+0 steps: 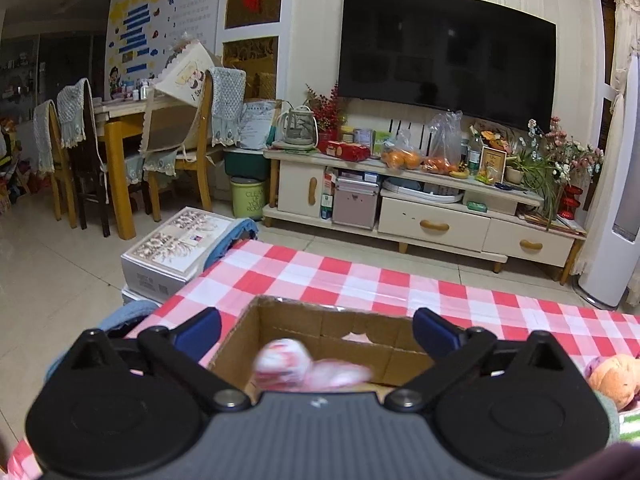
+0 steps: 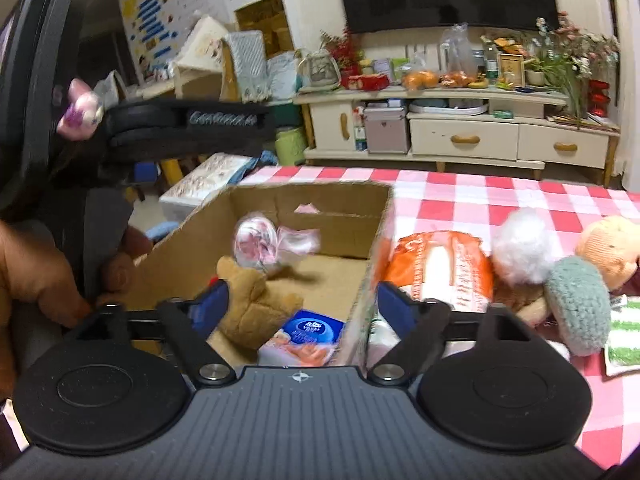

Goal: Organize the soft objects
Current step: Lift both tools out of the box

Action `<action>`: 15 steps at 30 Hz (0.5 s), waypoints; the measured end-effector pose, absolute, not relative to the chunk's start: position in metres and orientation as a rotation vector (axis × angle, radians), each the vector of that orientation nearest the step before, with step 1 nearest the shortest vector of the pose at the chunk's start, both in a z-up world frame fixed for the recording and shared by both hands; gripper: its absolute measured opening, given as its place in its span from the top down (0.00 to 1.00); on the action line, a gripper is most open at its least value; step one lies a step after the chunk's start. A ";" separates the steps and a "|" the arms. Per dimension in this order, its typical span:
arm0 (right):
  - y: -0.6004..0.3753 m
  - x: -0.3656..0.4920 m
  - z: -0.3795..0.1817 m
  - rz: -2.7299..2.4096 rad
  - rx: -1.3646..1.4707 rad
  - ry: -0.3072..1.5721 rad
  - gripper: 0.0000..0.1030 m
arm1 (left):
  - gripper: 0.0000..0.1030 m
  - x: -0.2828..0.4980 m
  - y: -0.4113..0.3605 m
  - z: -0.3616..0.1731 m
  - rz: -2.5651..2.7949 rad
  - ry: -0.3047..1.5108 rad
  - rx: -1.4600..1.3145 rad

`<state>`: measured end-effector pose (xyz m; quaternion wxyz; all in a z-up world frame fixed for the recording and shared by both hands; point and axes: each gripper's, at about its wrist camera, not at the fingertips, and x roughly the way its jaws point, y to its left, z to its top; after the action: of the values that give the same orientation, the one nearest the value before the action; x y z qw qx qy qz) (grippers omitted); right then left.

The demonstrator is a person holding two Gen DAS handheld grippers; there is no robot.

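An open cardboard box (image 1: 320, 320) (image 2: 352, 200) stands on the red-checked table (image 1: 360, 276). A pink-white soft toy (image 1: 296, 368) (image 2: 264, 246) is blurred, in mid-air inside the box. A brown plush bear (image 2: 252, 304) and a blue tissue pack (image 2: 308, 334) lie in the box. My left gripper (image 1: 316, 330) is open and empty above the box. My right gripper (image 2: 302, 304) is open and empty over the box's right wall. Right of the box lie an orange packet (image 2: 436, 264), a white fluffy ball (image 2: 520, 248), a grey-green knitted piece (image 2: 576, 304) and an orange plush (image 2: 612, 248) (image 1: 612, 380).
The left gripper's body (image 2: 188, 124) and the hand holding it are at the left of the right wrist view. A green-striped cloth (image 2: 624, 336) lies at the right edge. Beyond the table are a TV stand (image 1: 420, 200), chairs and a white carton (image 1: 176, 248) on the floor.
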<state>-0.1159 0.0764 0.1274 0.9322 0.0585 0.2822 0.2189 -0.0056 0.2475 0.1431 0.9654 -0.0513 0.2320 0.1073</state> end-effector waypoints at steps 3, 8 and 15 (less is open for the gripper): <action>0.067 -0.122 0.132 0.431 0.127 0.556 0.00 | 0.01 -0.005 0.242 0.143 0.205 0.471 -0.089; 0.056 -0.133 0.135 0.405 0.117 0.521 0.00 | 0.01 -0.003 0.233 0.142 0.183 0.480 -0.082; 0.043 -0.136 0.132 0.359 0.081 0.502 0.00 | 0.01 -0.001 0.219 0.140 0.160 0.490 -0.069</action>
<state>-0.1357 0.0434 0.1323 0.9520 0.0397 0.2471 0.1764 -0.0014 0.2186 0.1401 0.9664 -0.0343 0.2423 0.0789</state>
